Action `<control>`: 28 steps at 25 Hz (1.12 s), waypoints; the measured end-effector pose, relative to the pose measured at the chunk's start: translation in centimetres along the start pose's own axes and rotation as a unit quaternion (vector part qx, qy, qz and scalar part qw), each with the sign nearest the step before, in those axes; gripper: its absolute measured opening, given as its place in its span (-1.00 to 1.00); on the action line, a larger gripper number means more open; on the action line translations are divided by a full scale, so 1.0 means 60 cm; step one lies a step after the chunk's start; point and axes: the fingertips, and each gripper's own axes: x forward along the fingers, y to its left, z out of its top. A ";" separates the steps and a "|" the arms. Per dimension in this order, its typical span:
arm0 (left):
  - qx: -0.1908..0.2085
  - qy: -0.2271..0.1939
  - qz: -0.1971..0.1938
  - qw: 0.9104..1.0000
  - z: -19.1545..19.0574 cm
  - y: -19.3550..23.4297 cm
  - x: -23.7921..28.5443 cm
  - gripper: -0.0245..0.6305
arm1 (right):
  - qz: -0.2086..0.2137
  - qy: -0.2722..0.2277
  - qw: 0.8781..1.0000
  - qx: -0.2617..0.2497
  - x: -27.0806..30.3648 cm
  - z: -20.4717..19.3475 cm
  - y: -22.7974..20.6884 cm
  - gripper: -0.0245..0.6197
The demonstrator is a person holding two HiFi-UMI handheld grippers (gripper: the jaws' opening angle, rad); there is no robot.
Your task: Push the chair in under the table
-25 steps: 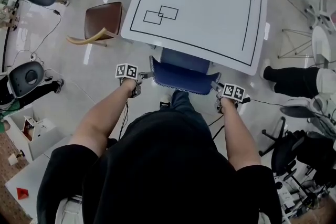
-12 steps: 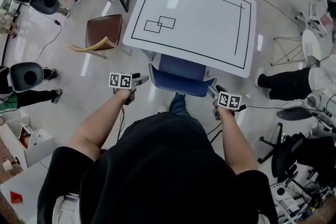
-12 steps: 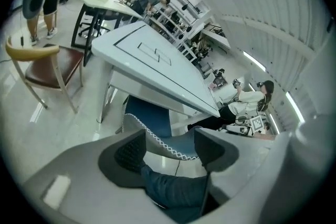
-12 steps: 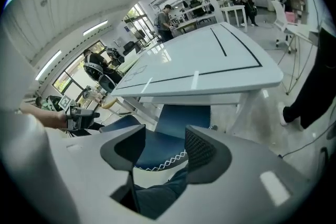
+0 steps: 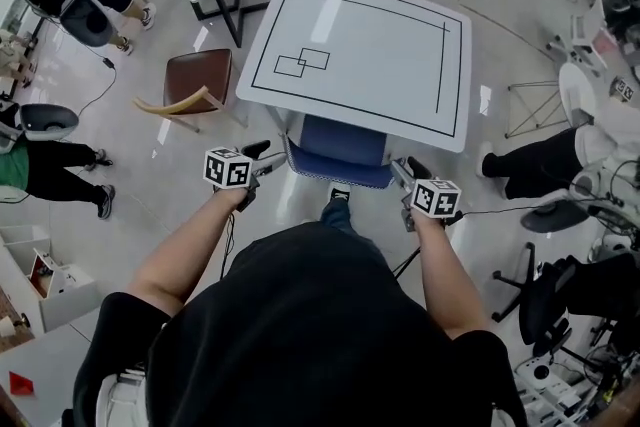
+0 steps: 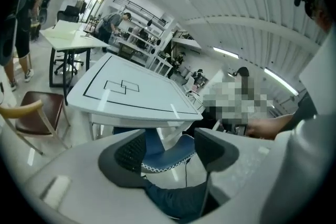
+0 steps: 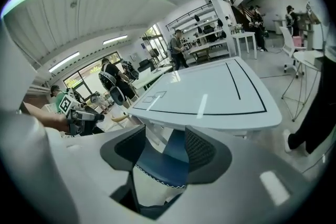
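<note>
head view | blue chair [image 5: 340, 143] partly under white table [image 5: 385, 55]; left gripper [image 5: 263, 154], right gripper [image 5: 406, 168] both spread at backrest corners

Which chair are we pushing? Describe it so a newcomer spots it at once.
Find the big white table with black lines on top. At its near edge a chair sits partly tucked under it. It is blue; the neighbouring chair, left of the table, is brown with a wooden back.

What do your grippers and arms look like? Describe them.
The left gripper and right gripper each have a grey body, two dark textured pads and a white cube with black square markers. A cable trails from each. The person wears black short sleeves.
</note>
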 end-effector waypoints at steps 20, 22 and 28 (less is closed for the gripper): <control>0.123 -0.061 -0.039 0.990 0.060 -0.136 -0.107 -0.04 | -0.031 -0.143 0.986 -0.074 -0.197 0.125 0.158 -0.10; 0.128 -0.065 -0.037 0.989 0.061 -0.138 -0.116 -0.04 | -0.037 -0.153 0.985 -0.076 -0.213 0.130 0.165 -0.10; 0.131 -0.086 -0.036 0.987 0.079 -0.144 -0.136 -0.04 | -0.049 -0.169 0.981 -0.081 -0.239 0.132 0.183 -0.10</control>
